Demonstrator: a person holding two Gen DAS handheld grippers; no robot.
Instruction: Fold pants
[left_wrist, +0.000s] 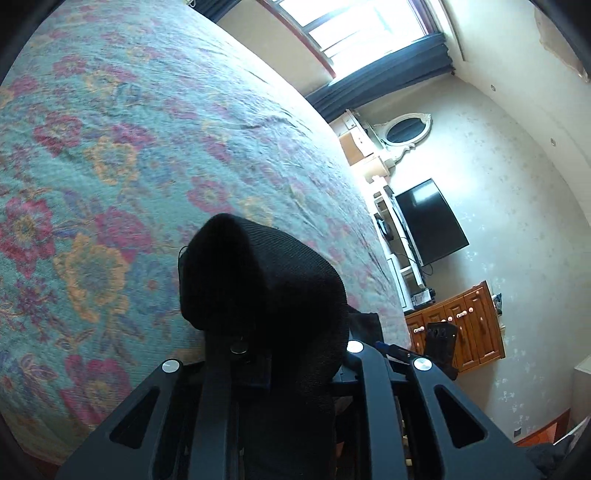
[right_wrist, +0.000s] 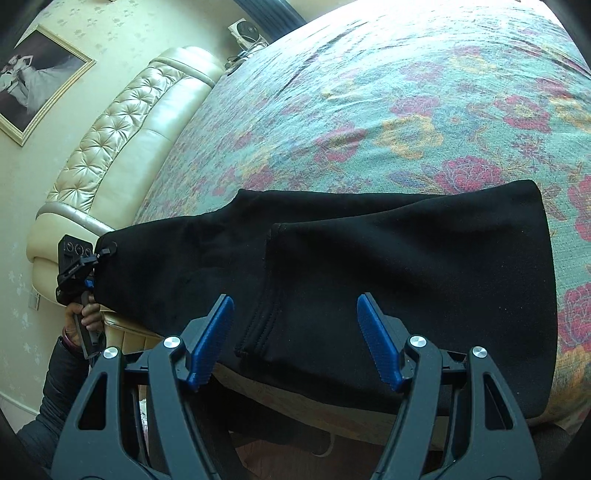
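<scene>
Two grippers work on one pair of black pants lying on a flowery bed. The pants lie near the bed's edge, already doubled over, with a hem on top near the middle. The left gripper has its jaws clenched on the far left end of the pants. That end looks lifted off the bed, probably so it can be carried across for the next fold. The right gripper hangs over the hem with its blue pads wide apart, holding nothing. It may be waiting to grab or pin the cloth.

The right wrist view shows the whole pants, a padded headboard, and the person's hand on the left tool. The left wrist view shows only a bunch of black cloth hiding its jaws. It also shows a window and a dark TV.
</scene>
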